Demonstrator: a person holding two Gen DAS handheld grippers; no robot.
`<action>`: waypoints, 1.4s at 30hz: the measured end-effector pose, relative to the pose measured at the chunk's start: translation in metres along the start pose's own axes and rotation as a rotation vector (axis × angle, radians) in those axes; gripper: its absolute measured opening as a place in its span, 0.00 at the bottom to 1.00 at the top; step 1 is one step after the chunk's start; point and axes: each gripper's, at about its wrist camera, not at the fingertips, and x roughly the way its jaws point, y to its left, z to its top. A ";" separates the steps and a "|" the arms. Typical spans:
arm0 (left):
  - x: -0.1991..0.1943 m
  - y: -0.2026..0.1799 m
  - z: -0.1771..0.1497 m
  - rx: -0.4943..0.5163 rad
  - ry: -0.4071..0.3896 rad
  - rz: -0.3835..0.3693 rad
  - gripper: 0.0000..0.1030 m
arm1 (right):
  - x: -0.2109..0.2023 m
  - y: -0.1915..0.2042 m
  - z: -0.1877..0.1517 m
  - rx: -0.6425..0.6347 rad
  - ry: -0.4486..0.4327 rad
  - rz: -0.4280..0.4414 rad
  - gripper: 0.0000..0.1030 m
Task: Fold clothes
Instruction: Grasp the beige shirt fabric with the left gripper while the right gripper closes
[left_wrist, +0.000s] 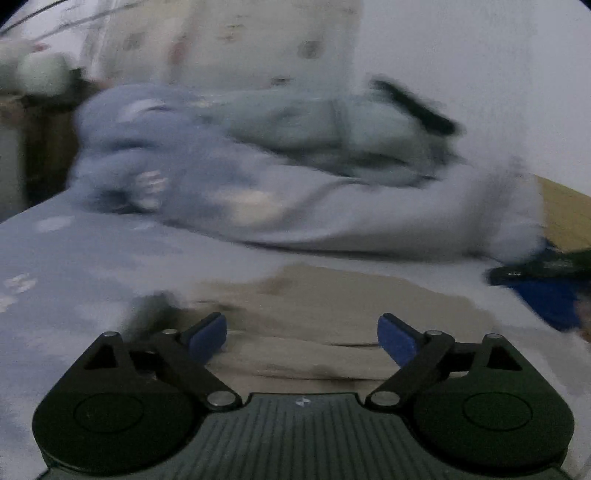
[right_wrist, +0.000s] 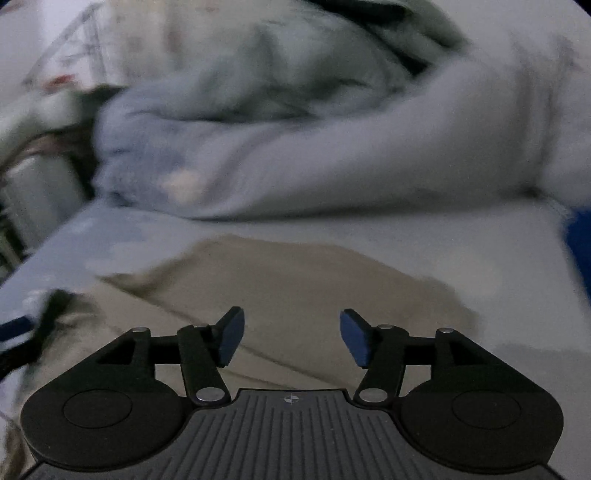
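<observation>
Left gripper (left_wrist: 302, 338) low over bed, blue-padded fingers (left_wrist: 208, 334) spread wide, nothing between. Right gripper (right_wrist: 291, 338) likewise level, fingers parted, empty. Beige garment (left_wrist: 332, 314) lies flat at 12 o'clock just beyond both, soft creased cloth on pale printed sheet (left_wrist: 66, 266). Farther, crumpled blue-grey bedding heap (left_wrist: 207, 173), motion-blurred; dark object (left_wrist: 417, 105) at 1 o'clock unidentifiable.

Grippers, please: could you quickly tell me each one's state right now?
Left gripper: open, holding nothing, over the beige garment.
Right gripper: open, holding nothing.
</observation>
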 end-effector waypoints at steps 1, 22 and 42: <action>0.001 0.016 0.003 -0.029 0.007 0.036 0.91 | 0.004 0.019 0.005 -0.039 -0.011 0.035 0.62; 0.067 0.083 -0.009 -0.191 0.145 -0.017 0.13 | 0.188 0.240 0.038 -0.574 0.227 0.247 0.40; 0.060 0.094 -0.018 -0.215 0.081 -0.101 0.11 | 0.237 0.208 0.064 -0.341 0.218 0.067 0.08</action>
